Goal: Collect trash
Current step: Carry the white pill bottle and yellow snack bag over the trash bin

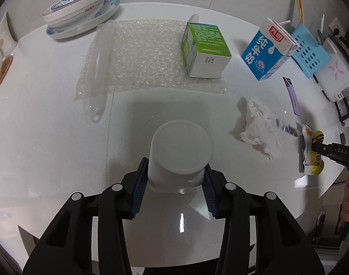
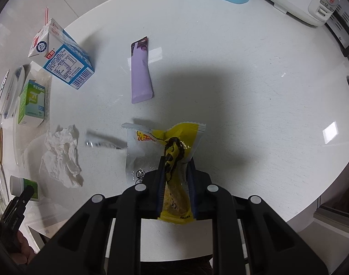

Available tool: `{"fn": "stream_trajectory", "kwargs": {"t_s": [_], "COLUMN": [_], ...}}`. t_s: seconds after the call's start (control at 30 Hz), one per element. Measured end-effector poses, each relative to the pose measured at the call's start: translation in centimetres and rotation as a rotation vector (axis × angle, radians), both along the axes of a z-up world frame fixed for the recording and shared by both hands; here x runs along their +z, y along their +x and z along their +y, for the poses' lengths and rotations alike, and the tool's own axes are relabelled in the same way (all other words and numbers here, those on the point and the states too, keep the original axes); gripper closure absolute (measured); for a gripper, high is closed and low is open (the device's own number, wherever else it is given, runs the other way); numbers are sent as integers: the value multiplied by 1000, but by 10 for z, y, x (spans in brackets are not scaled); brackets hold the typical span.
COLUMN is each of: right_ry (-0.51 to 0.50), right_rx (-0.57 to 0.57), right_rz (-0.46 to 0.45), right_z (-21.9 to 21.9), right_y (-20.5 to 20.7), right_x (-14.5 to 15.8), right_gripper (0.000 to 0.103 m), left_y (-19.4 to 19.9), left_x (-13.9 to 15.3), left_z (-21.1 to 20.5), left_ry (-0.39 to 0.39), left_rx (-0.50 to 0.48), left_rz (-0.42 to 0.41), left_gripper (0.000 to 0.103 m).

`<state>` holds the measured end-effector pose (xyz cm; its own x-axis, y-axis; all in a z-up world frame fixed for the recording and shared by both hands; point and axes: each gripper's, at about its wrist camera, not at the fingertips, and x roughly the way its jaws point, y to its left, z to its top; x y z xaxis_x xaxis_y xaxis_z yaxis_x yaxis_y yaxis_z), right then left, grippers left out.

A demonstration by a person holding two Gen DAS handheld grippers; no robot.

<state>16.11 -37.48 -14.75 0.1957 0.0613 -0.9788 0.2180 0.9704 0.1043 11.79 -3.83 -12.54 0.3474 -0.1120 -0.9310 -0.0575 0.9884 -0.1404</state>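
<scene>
In the left wrist view my left gripper is shut on a white plastic bottle with a ribbed cap, one blue pad pressed against each side. My right gripper is shut on a yellow and clear snack wrapper, which hangs crumpled just above the white table. Lying loose on the table are a crumpled tissue, a purple sachet, a blue milk carton with a straw, and a green and white box on bubble wrap. A small foil scrap lies beside the wrapper.
Stacked bowls on a plate stand at the table's far left. A blue perforated basket and a white appliance stand at the far right. The round table's edge curves close by on the right.
</scene>
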Motion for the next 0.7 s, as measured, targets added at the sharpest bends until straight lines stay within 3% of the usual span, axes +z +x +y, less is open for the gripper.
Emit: {"fn": "stream_trajectory", "kwargs": {"t_s": [0.7], "right_ry": [15], "right_rx": [101], "right_rz": [-109], "right_z": [17], "right_y": [-44], "right_x": [43], "right_gripper": [87], "left_y": [-36], "left_x": [26], "left_z": [-21], "left_ry": [-22], "left_rx": [-23], "left_rz": [-15], "left_gripper": [60]}}
